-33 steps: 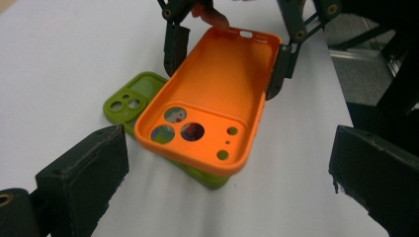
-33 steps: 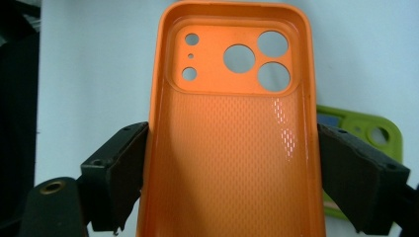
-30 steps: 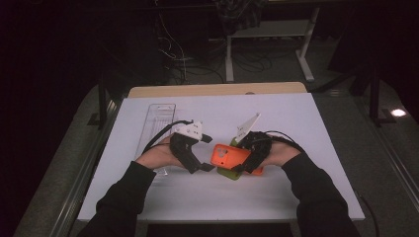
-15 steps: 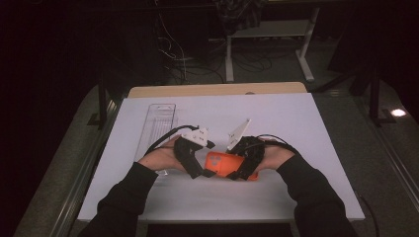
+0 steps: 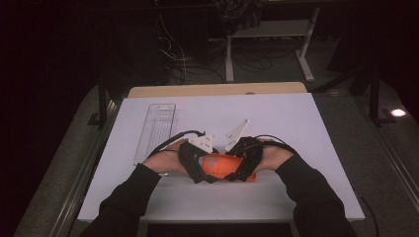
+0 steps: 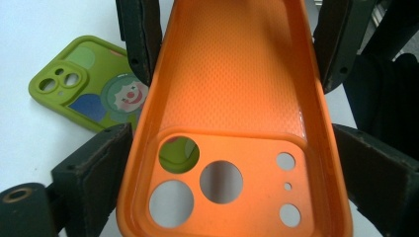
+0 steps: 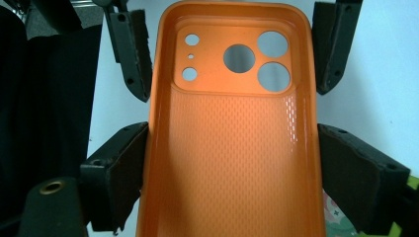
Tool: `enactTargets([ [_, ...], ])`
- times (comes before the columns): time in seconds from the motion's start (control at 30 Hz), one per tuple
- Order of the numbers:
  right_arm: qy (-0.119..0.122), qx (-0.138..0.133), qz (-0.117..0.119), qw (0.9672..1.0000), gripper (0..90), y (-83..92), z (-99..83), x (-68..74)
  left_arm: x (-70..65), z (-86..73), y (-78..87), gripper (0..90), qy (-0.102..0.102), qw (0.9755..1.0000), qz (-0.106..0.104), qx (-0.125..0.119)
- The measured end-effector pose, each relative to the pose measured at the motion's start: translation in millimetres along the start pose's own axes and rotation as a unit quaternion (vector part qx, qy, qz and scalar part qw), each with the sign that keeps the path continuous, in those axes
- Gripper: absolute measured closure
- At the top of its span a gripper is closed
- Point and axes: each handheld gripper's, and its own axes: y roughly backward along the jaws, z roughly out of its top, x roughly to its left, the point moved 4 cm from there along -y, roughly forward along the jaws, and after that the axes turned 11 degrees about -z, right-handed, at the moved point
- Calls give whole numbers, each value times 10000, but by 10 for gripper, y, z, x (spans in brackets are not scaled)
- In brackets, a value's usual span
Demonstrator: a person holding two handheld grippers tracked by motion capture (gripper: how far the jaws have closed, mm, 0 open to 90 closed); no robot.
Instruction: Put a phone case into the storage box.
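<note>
An orange phone case (image 5: pixel 220 165) with its hollow inside and camera holes facing the cameras is held just above the white table (image 5: pixel 296 123), near the front middle. My left gripper (image 5: pixel 195 165) is shut on its camera end, as the left gripper view shows: orange phone case (image 6: pixel 232 89), left gripper (image 6: pixel 232 148). My right gripper (image 5: pixel 244 165) is shut on the other end, pads against both long sides: orange phone case (image 7: pixel 232 163), right gripper (image 7: pixel 230 148). A green phone case (image 6: pixel 84 84) with a clown picture lies flat on the table beside them.
A clear plastic tray (image 5: pixel 155 131) lies lengthwise on the table's left side, beyond my left hand. A wooden strip (image 5: pixel 217 90) borders the far edge. Cables trail from both grippers over the hands. Dark floor and desk legs lie behind the table.
The orange case has turned from slanted to lying level between the two grippers. Both hands have drawn a little closer together and toward the near edge.
</note>
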Motion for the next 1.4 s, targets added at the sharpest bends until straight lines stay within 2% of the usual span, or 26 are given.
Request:
enactTargets([
  [0.43, 61, 54, 25, 10000, 148, -16, 8, 13, 1, -20, -17, 142, -42, 9998, -110, 132],
  [0.63, 53, 91, 11, 9999, 146, -26, 4, 13, 10, -28, -18, 157, 35, 9998, -190, 108],
  [0.83, -9, -25, 58, 10000, 127, -32, -14, 30, 1, -21, -12, 162, 179, 9994, -265, 97],
  [0.9, -24, -8, 27, 10000, 118, -25, -20, 41, -4, -20, -13, 163, 195, 9995, -244, 96],
  [0.93, -113, 50, 55, 9999, 93, -7, -28, 57, -6, -17, -7, 163, 150, 9996, -203, 96],
  [0.97, -101, -6, 75, 9999, 79, 7, -30, 57, 3, -18, 10, 163, 107, 9996, -194, 184],
  [1.0, -176, 7, 85, 9998, 66, 30, -38, 60, -2, -17, 14, 163, 157, 9996, -153, 171],
  [1.13, -375, -75, -84, 9992, 47, 135, -79, 16, 14, -37, 32, 162, 366, 9993, -29, 105],
  [1.2, -419, -282, -311, 9982, 47, 188, -105, -39, 32, -56, 46, 162, 465, 9989, 85, 52],
  [1.33, -843, -414, -612, 9937, 49, 300, -217, -127, 51, -74, 74, 162, 568, 9977, 360, -35],
  [1.4, -1065, -433, -792, 9902, 49, 349, -285, -157, 59, -80, 81, 161, 671, 9964, 504, -82],
])
